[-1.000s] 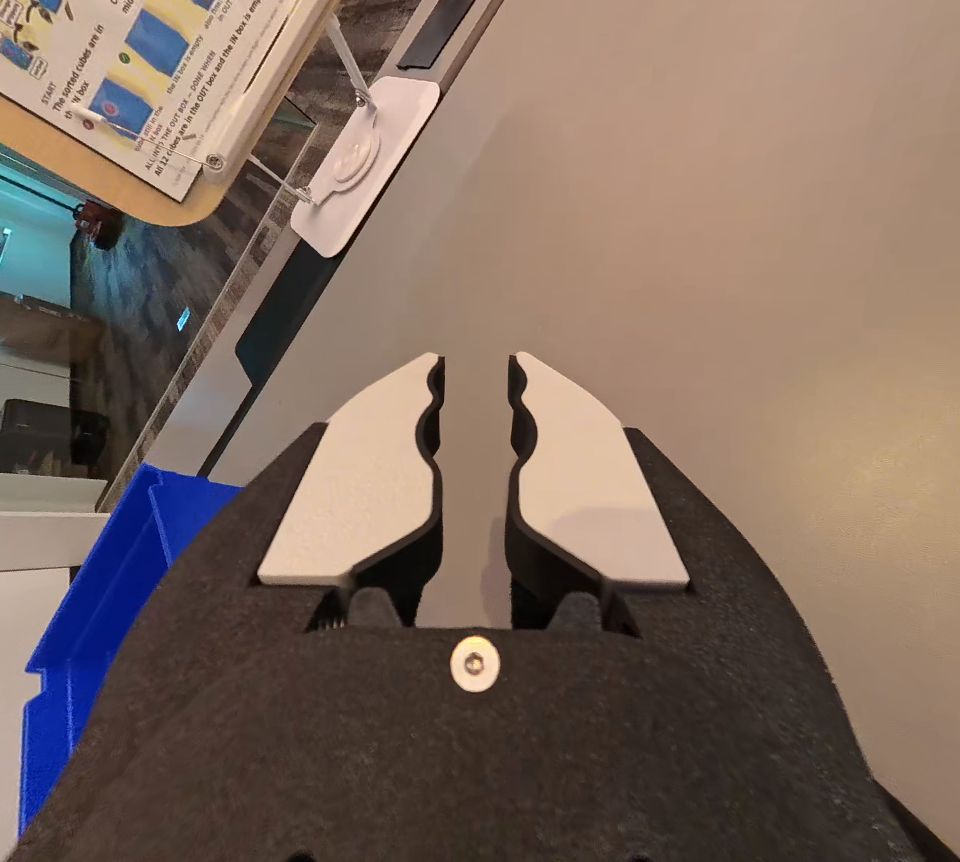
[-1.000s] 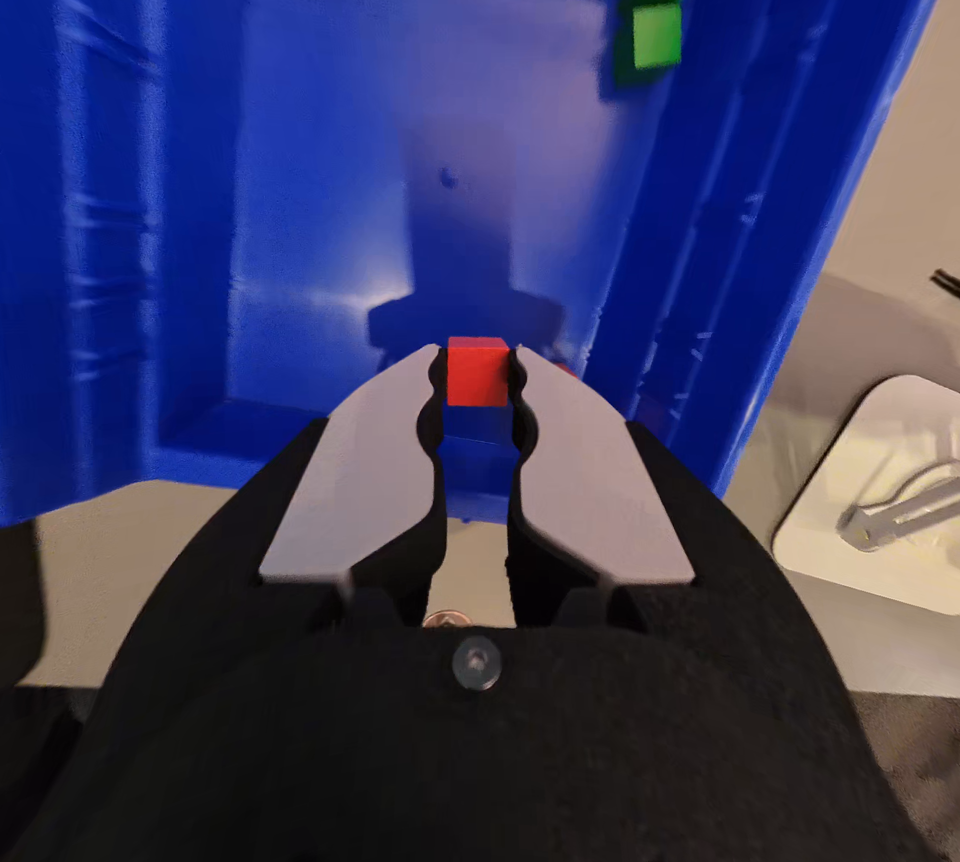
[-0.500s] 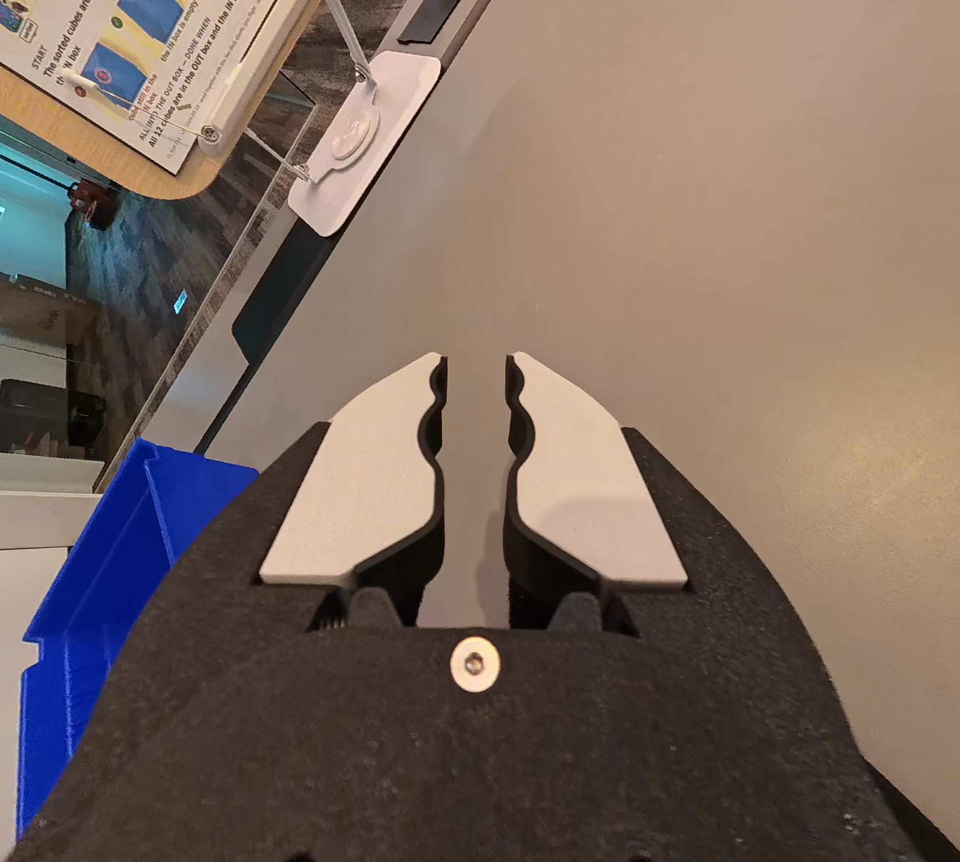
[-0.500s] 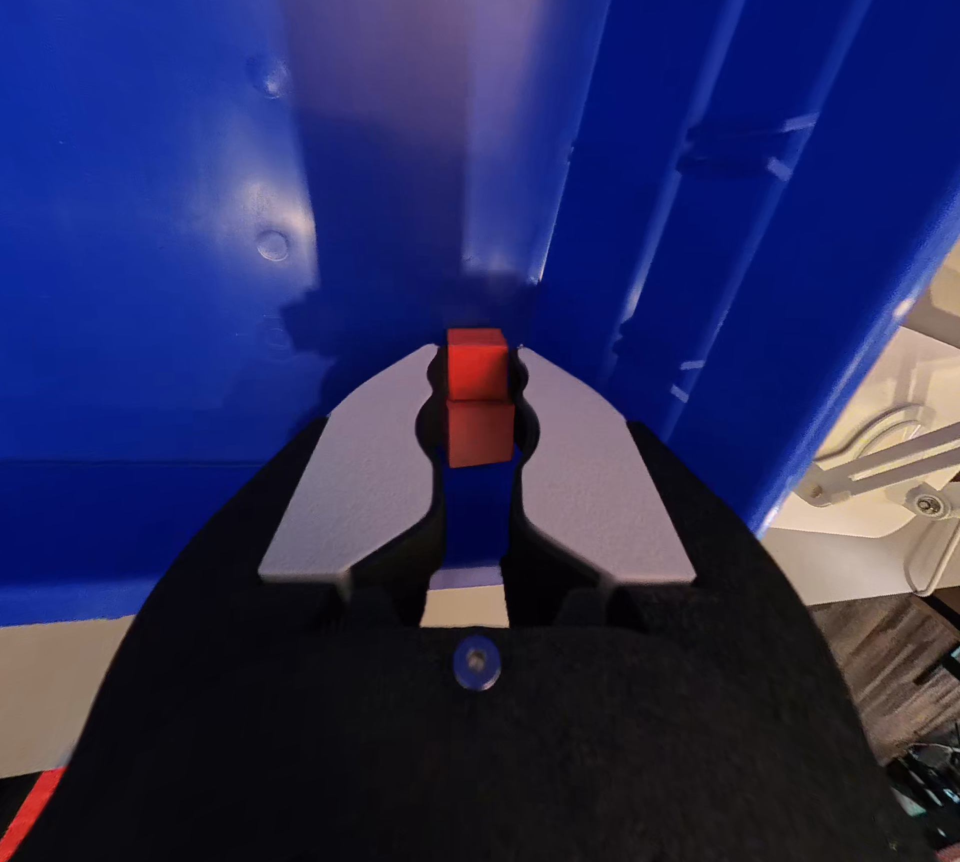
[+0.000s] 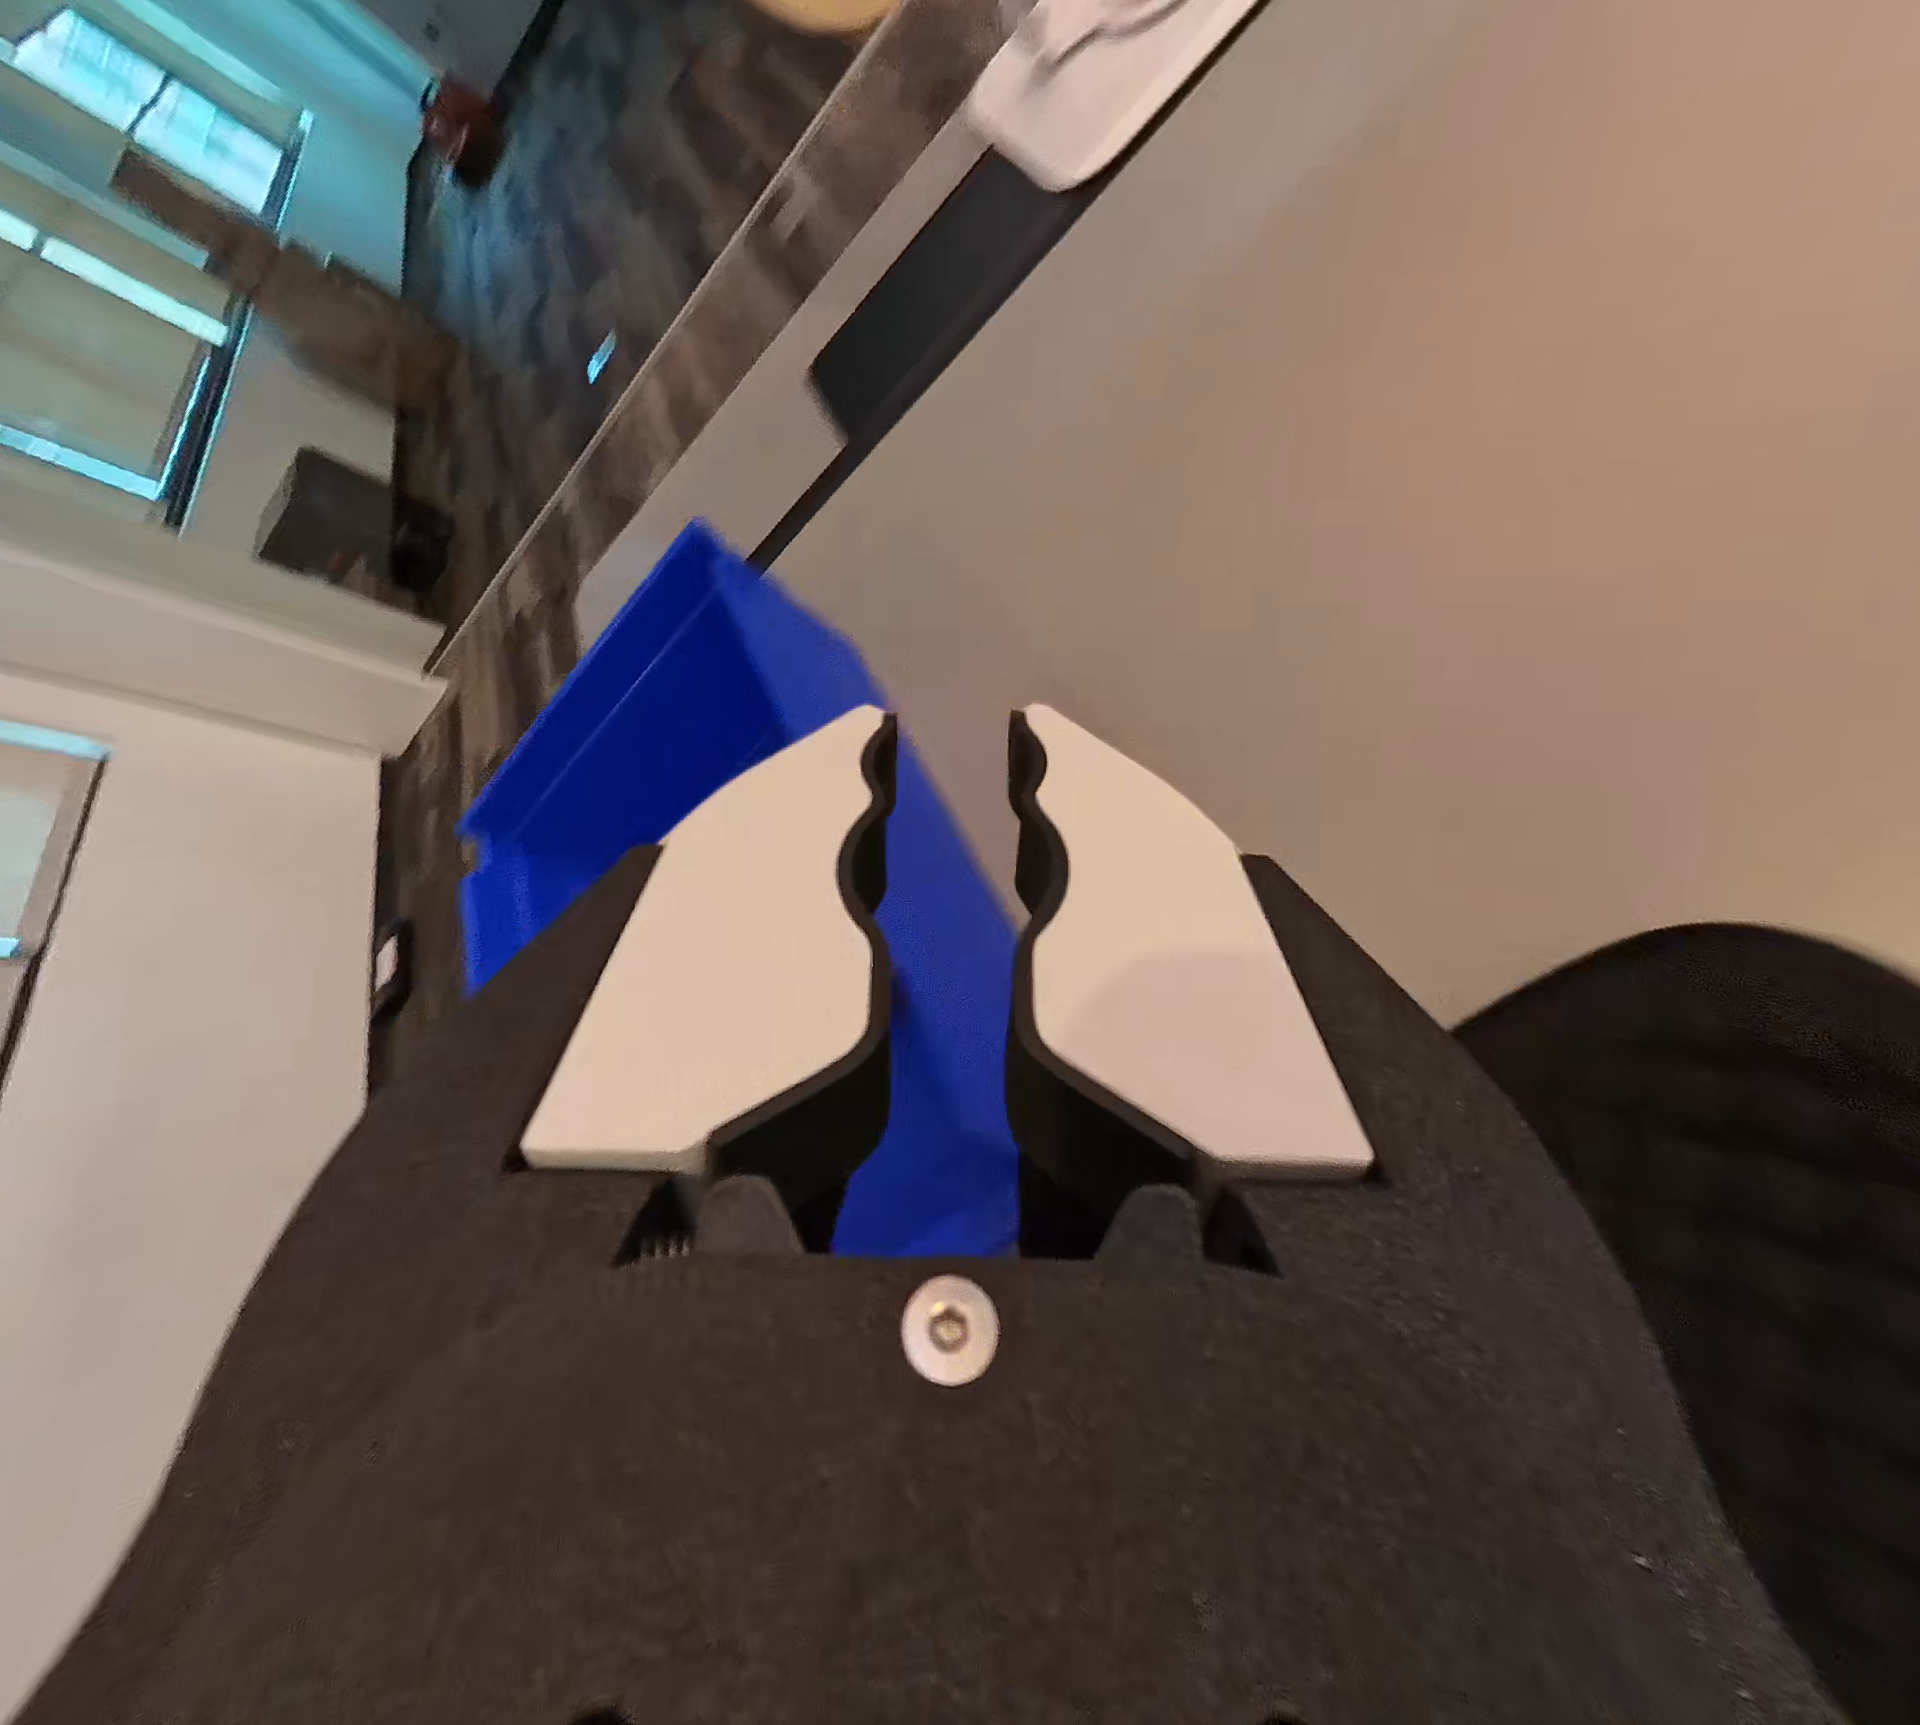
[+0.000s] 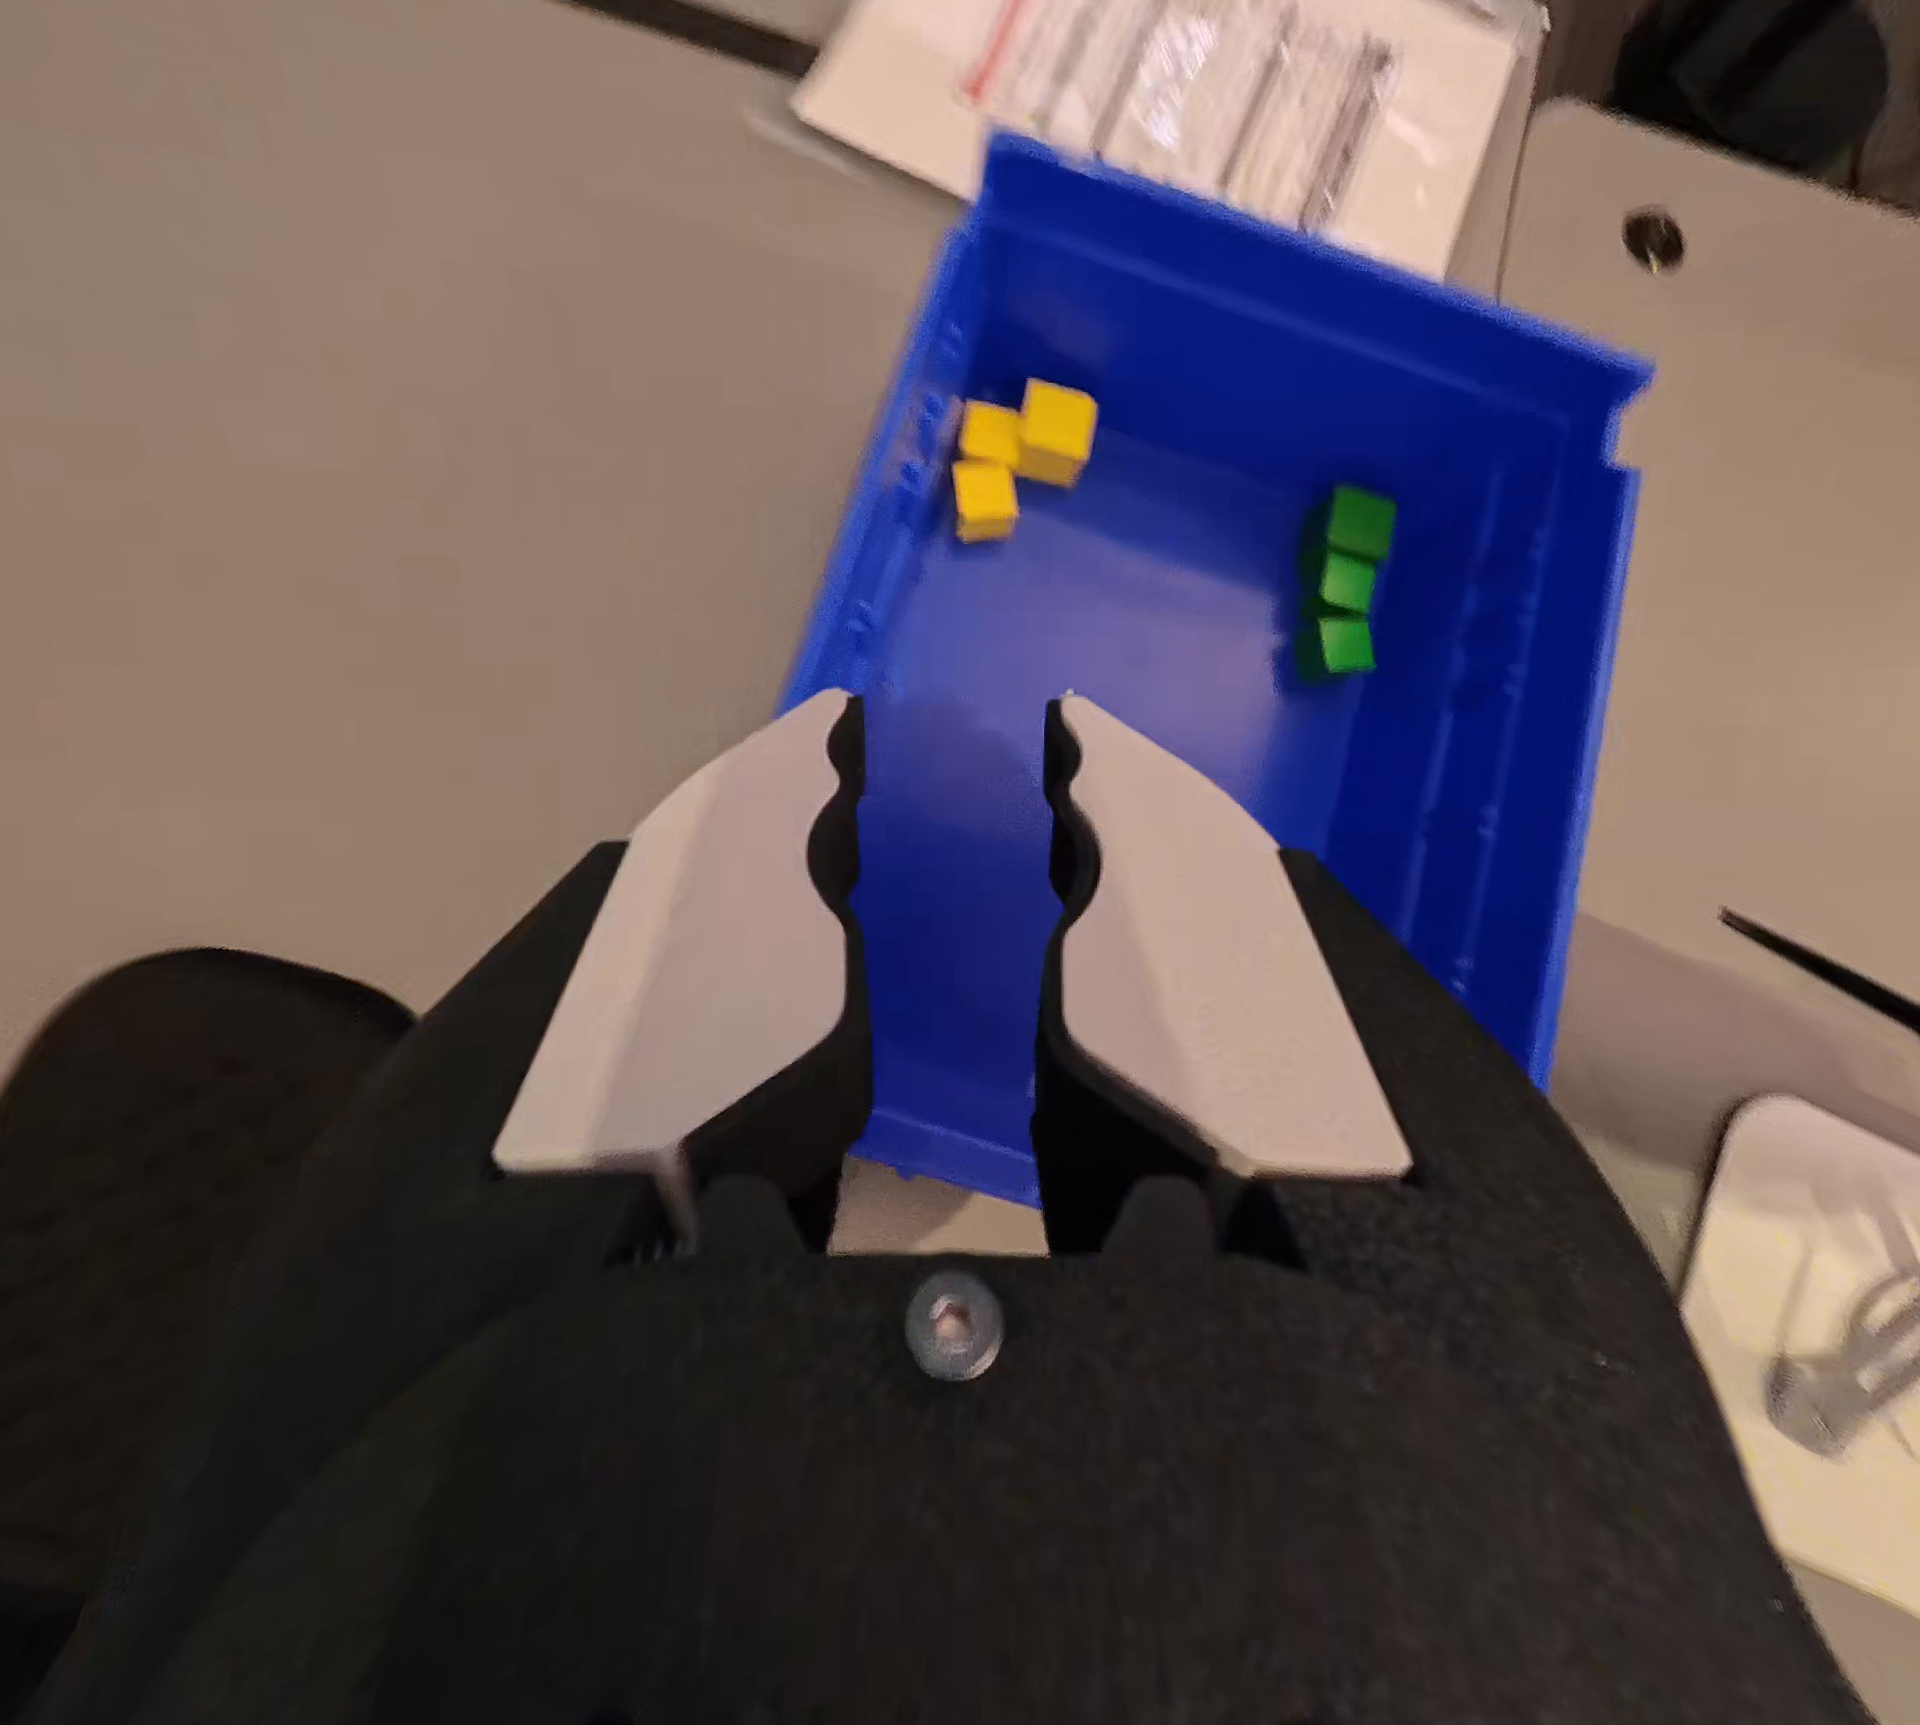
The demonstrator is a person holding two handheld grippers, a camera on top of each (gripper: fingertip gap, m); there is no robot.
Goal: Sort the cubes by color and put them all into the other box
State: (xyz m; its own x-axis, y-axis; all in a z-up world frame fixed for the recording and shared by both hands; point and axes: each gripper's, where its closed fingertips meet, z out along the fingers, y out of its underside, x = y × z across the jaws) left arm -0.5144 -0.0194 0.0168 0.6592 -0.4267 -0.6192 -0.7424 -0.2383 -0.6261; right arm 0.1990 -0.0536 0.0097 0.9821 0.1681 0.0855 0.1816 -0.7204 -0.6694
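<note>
While three yellow cubes (image 6: 1013,454) and three green cubes (image 6: 1345,579) sit grouped in the blue box (image 6: 1507,595) on the table (image 6: 416,428), both the right gripper (image 6: 951,709) and the left gripper (image 5: 951,719) hang spread and empty; any other cubes are out of view.

warm dim indoor light, motion blur throughout, wide-angle bending at edges

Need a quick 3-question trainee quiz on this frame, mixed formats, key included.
1. True or false: the right gripper holds a cube.
2. How many yellow cubes lie in the blue box?
3. The green cubes sit: A) in a row near one side wall, B) mixed among the yellow, C) on the table.

Key: 1 false, its jaws are apart and empty; 2 three; 3 A.
</note>
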